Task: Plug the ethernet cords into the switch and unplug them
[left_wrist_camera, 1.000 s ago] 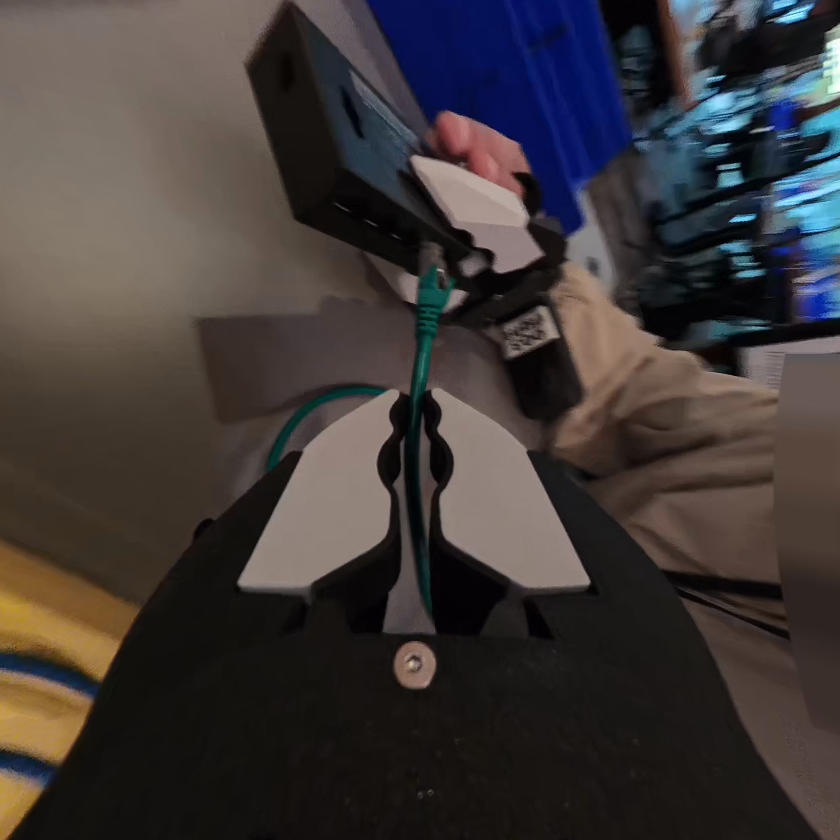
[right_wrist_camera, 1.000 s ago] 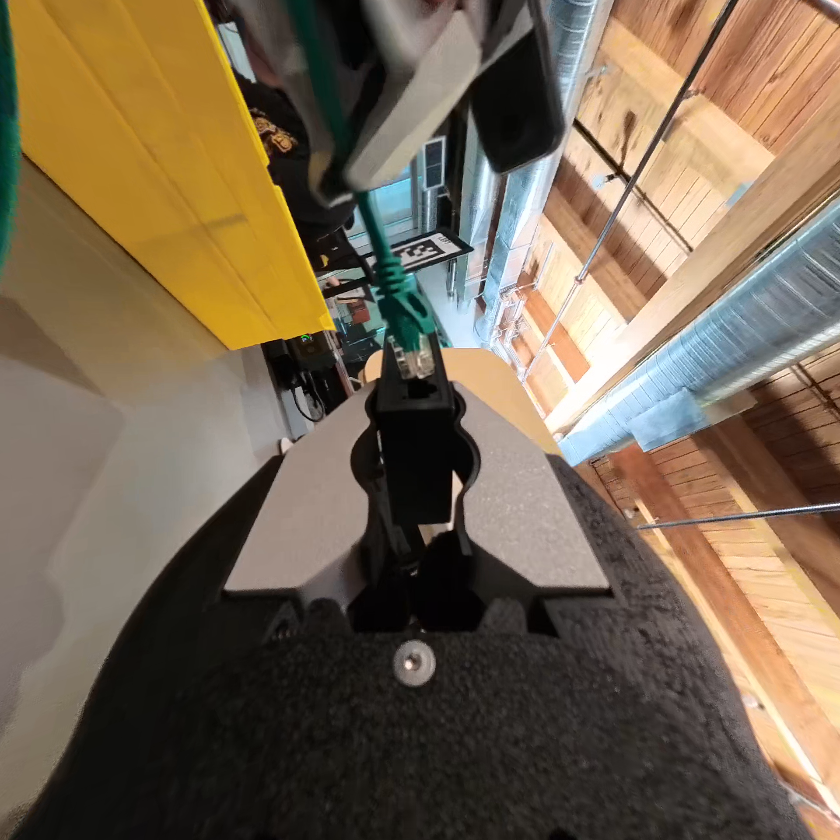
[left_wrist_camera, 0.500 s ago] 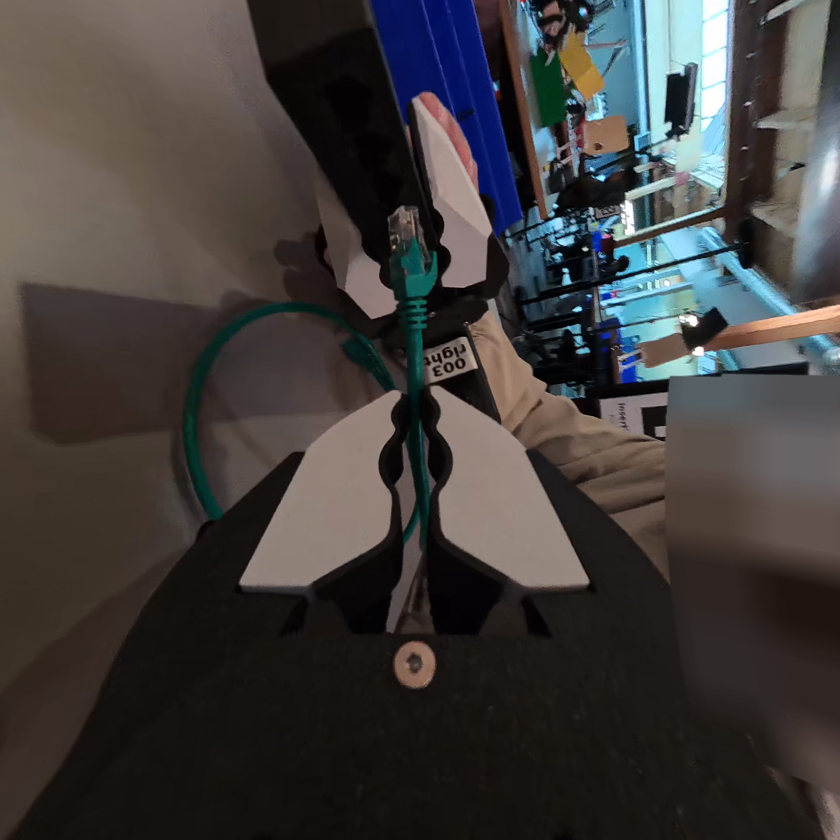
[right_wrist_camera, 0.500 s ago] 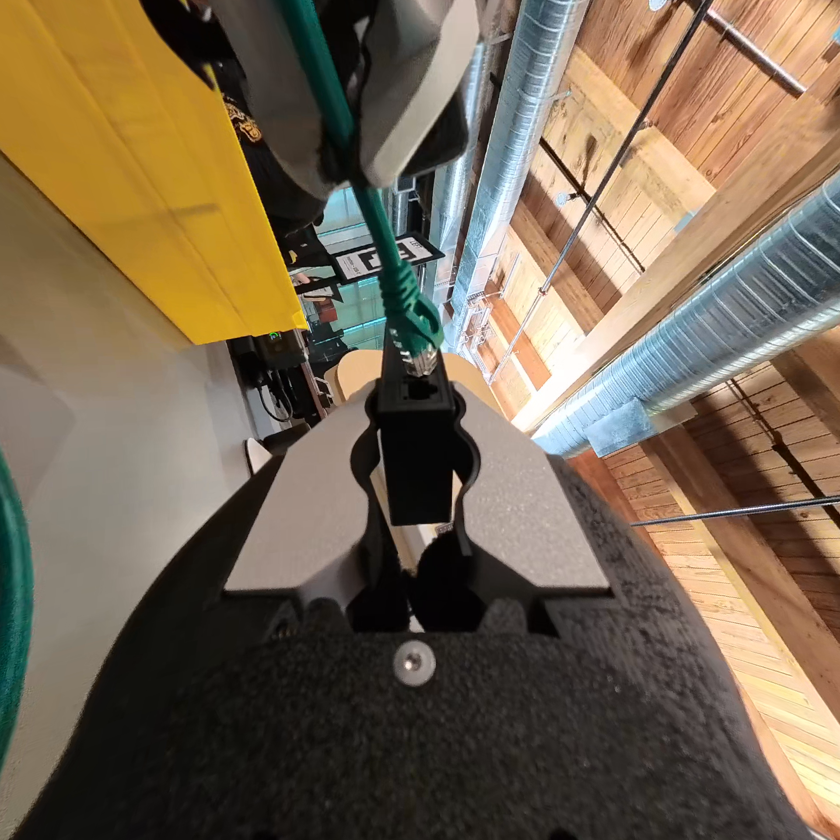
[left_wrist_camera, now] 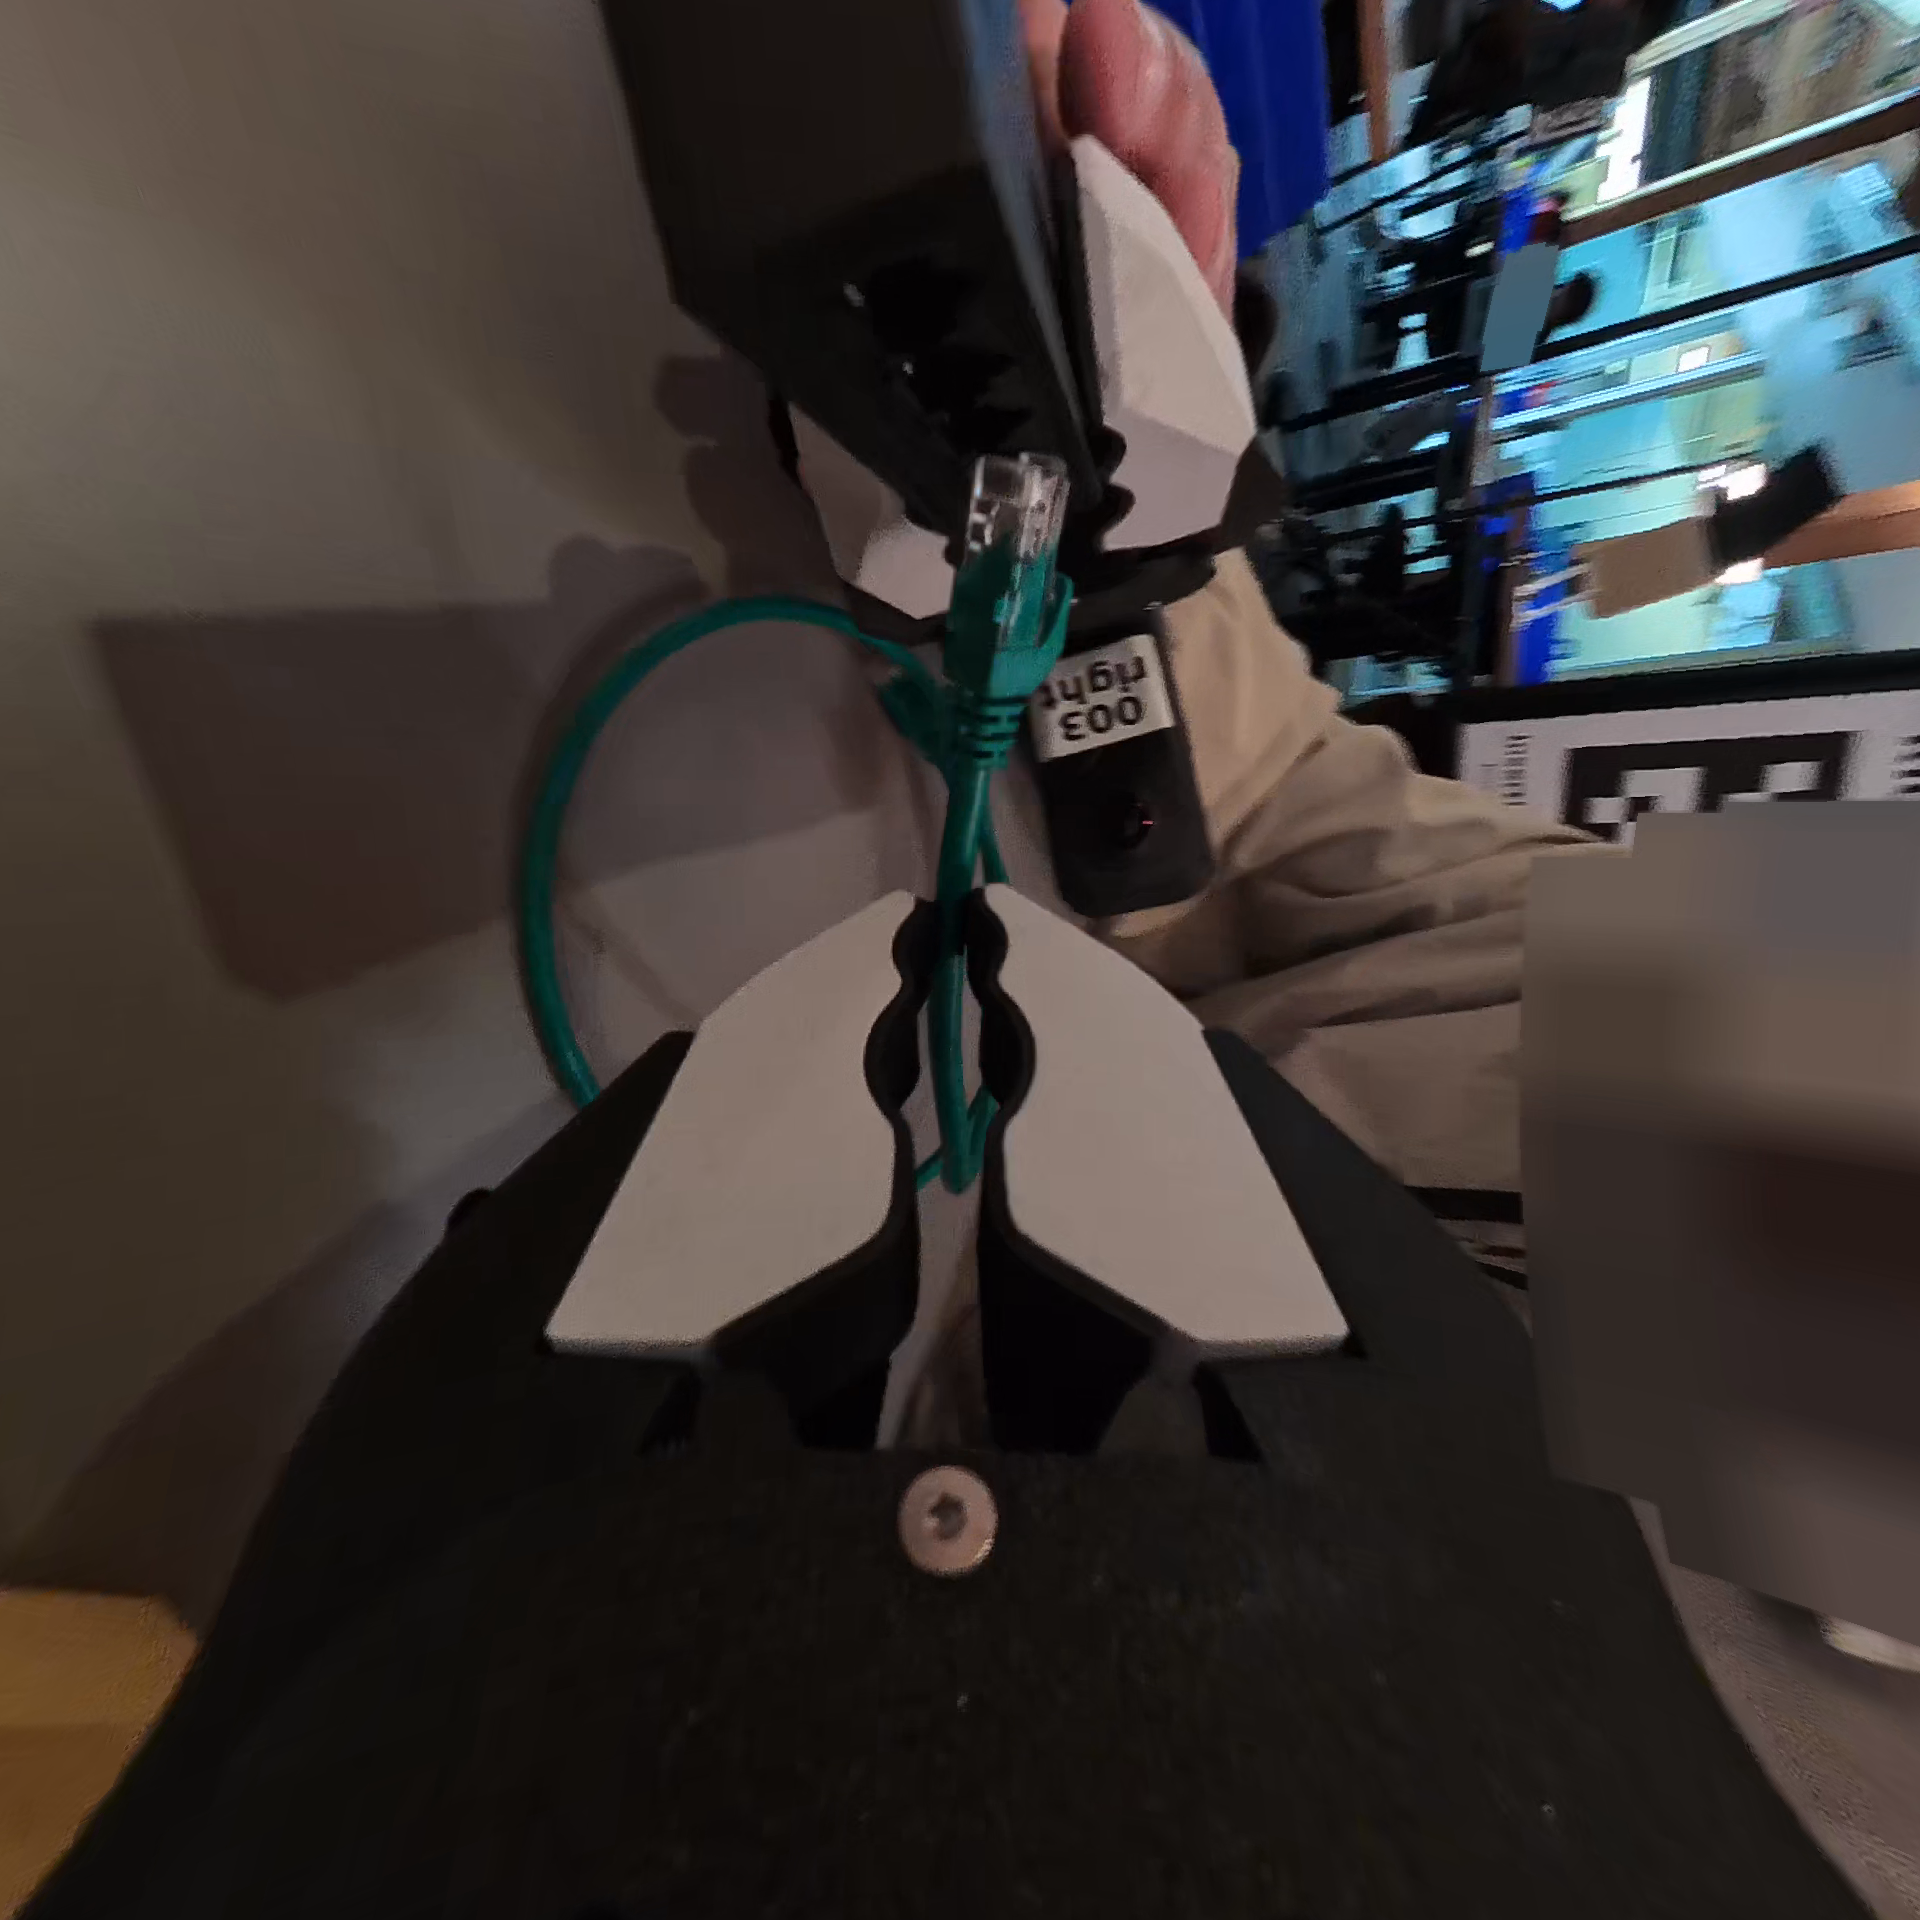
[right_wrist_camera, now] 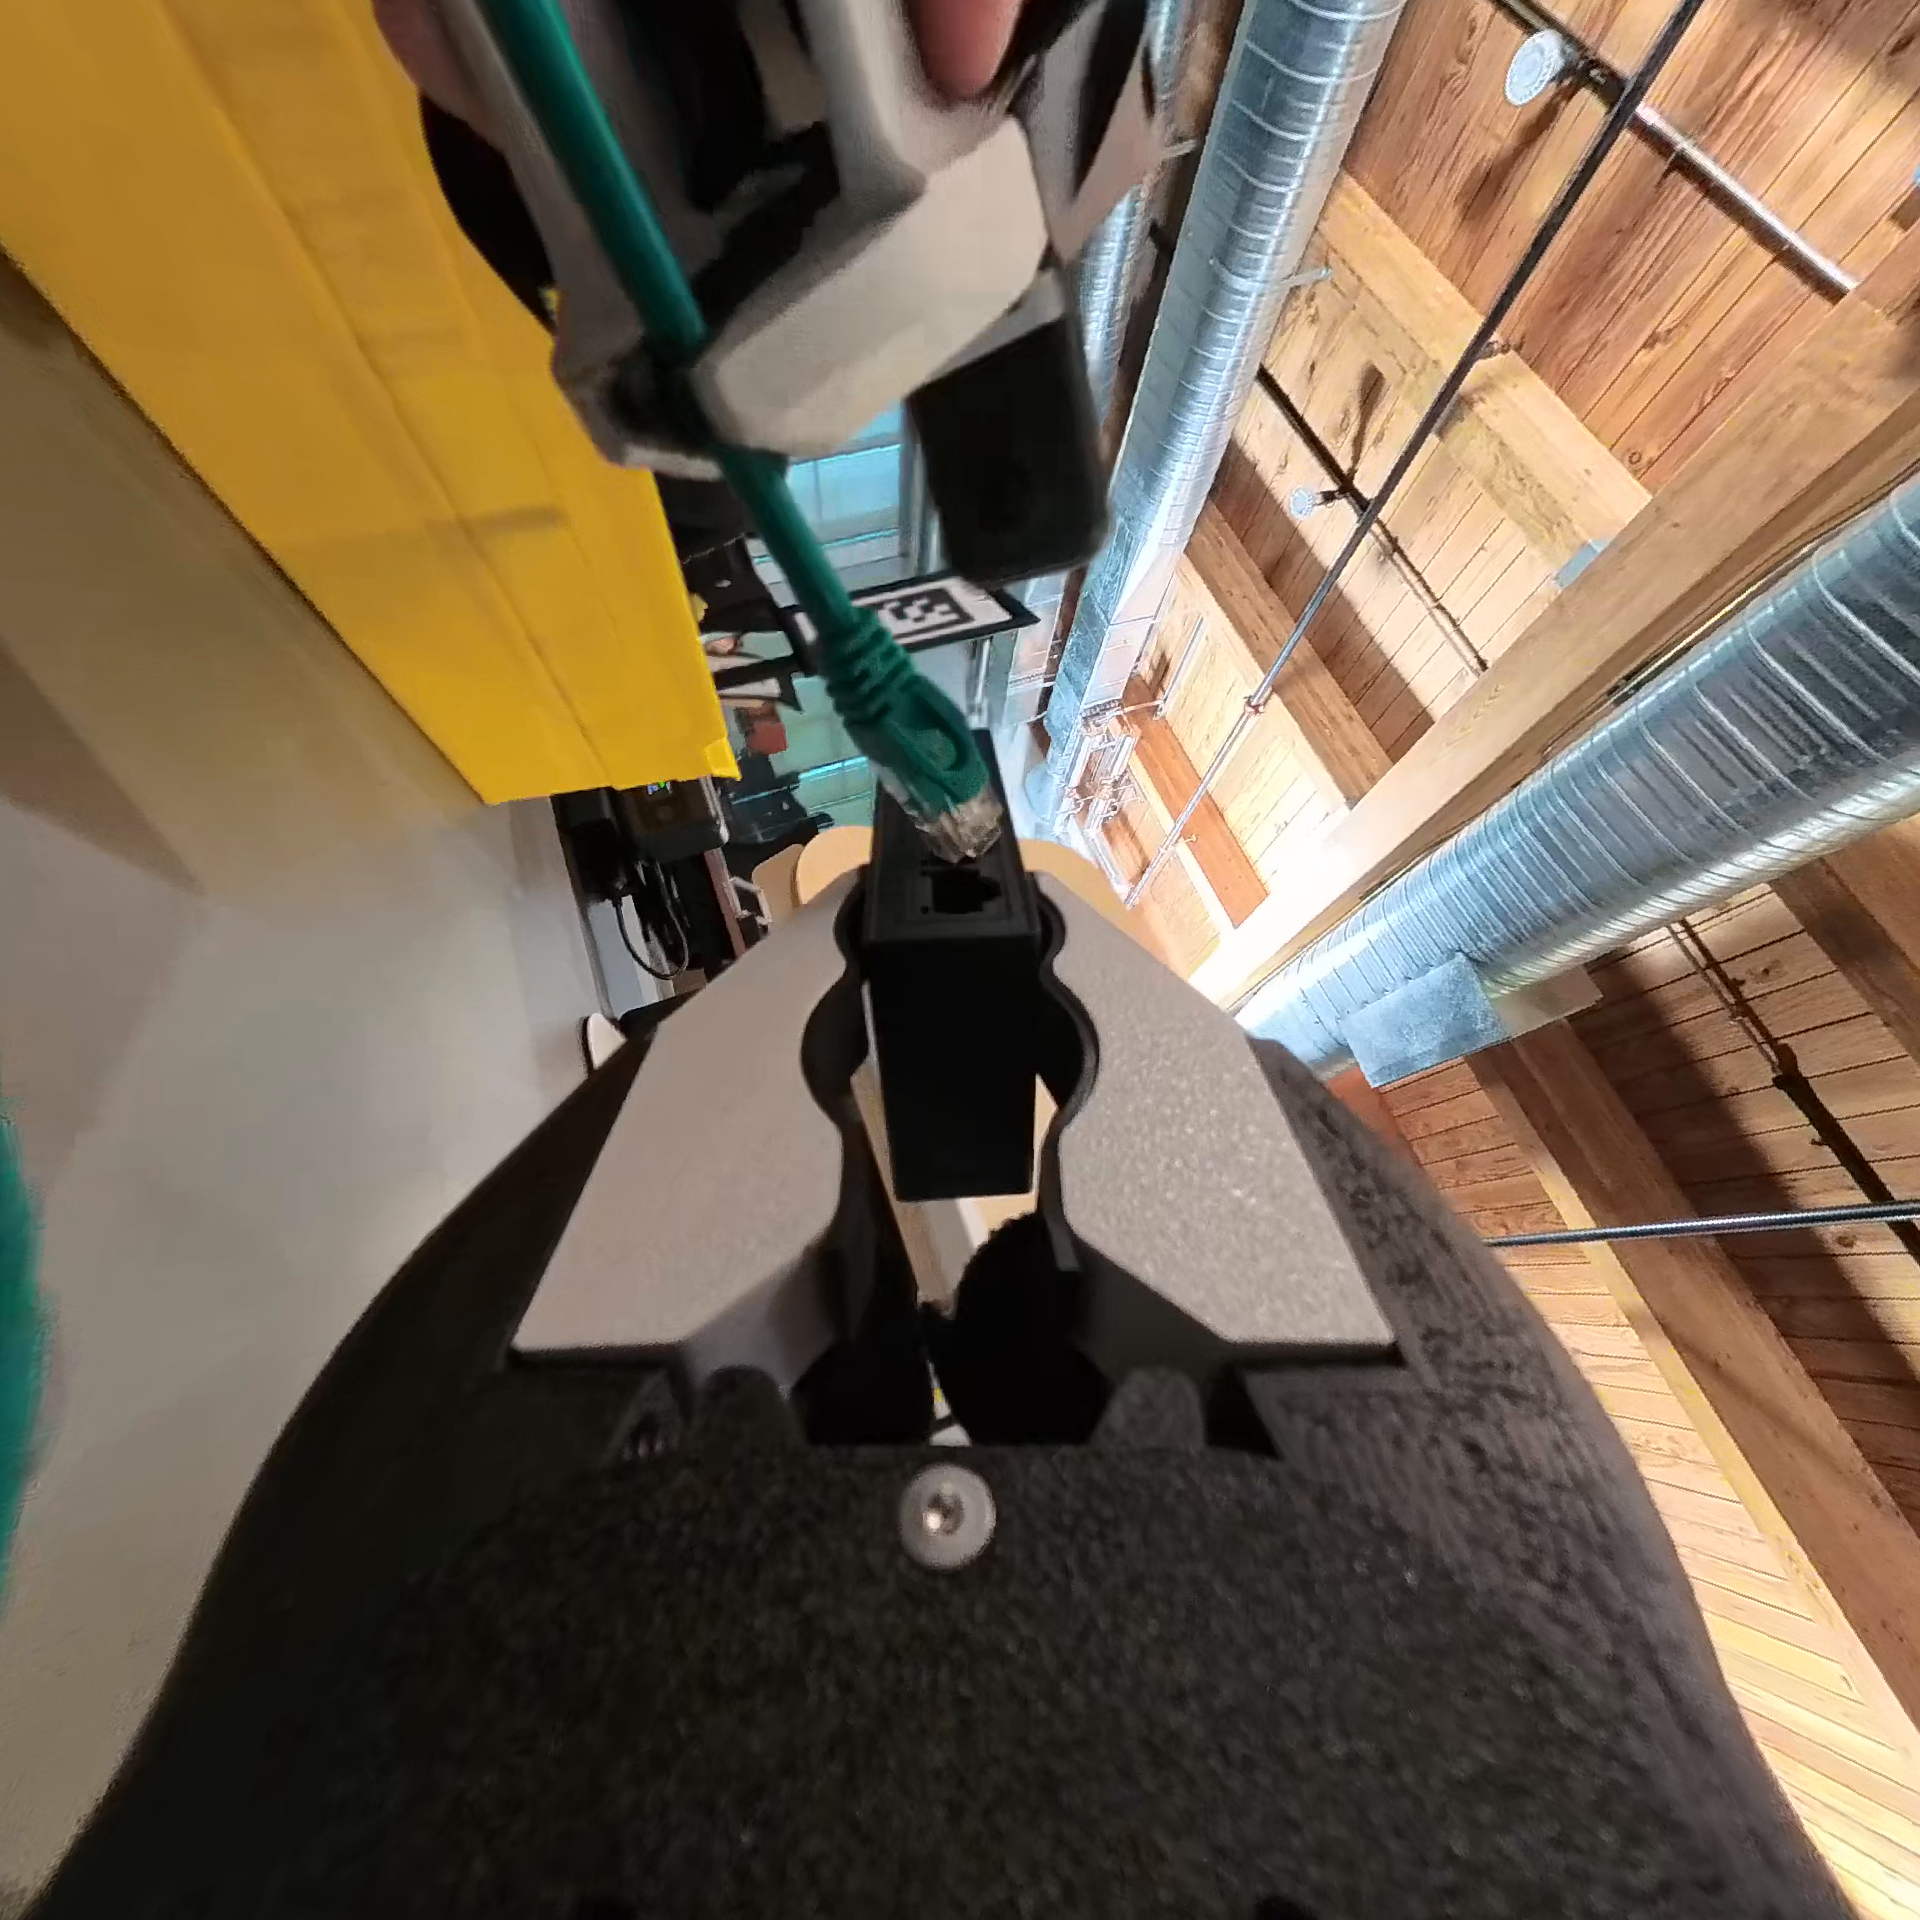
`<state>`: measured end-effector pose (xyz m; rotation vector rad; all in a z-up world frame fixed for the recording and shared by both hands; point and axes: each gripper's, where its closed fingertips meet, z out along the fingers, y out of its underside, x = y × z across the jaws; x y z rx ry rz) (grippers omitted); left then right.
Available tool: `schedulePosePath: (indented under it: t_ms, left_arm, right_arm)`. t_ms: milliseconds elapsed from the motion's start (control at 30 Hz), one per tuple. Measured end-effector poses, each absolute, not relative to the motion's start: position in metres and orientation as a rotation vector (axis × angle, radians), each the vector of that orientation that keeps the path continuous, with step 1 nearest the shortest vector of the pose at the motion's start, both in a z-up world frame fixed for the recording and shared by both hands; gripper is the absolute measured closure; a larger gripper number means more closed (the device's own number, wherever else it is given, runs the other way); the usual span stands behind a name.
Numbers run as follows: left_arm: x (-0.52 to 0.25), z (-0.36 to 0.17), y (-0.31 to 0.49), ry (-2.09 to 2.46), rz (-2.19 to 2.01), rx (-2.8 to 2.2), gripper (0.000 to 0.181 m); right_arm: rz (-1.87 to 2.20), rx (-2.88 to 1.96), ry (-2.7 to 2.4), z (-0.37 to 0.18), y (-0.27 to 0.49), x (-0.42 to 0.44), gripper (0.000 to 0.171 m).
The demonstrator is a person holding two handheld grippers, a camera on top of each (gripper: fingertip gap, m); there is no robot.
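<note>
Green ethernet cord, pinched in the closed left gripper, has its clear plug just outside a port. Black switch, clamped by the right gripper, shows no seated plug; insertion and unplugging appear to remain.

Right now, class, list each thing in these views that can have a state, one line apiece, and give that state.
Left gripper: shut on the green ethernet cord.
Right gripper: shut on the black switch.
Clear plug: unplugged, at the switch's ports.
Switch port: empty.
</note>
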<state>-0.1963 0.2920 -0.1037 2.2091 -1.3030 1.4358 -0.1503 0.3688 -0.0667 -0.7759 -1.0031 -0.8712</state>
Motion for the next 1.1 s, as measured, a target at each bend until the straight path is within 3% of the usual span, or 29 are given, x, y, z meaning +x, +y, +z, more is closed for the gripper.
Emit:
schedulePosePath:
  t_ms: [33, 300, 433, 700, 933, 1100]
  left_arm:
    - [-0.198, -0.112, 0.295, -1.398, 1.368, 2.260, 0.176]
    - [-0.214, -0.185, 0.313, -2.284, 0.258, 2.581, 0.174]
    - [-0.203, -0.197, 0.321, -2.502, 0.031, 2.680, 0.173]
    - [-0.196, -0.190, 0.324, -2.452, 0.331, 2.823, 0.176]
    - [-0.186, -0.132, 0.298, -1.859, 1.381, 2.697, 0.176]
    - [-0.191, -0.115, 0.292, -1.615, 1.626, 2.556, 0.176]
  right_arm:
    - [-0.879, -0.797, -1.011, -0.070, 0.372, -0.147, 0.145]
    - [-0.792, -0.984, -0.811, -0.062, 0.390, -0.103, 0.145]
    - [-0.748, -1.022, -0.778, -0.062, 0.392, -0.098, 0.145]
    - [-0.732, -1.007, -0.823, -0.066, 0.390, -0.105, 0.145]
    - [-0.776, -0.865, -0.914, -0.062, 0.373, -0.129, 0.145]
    - [-0.819, -0.789, -1.001, -0.067, 0.365, -0.146, 0.144]
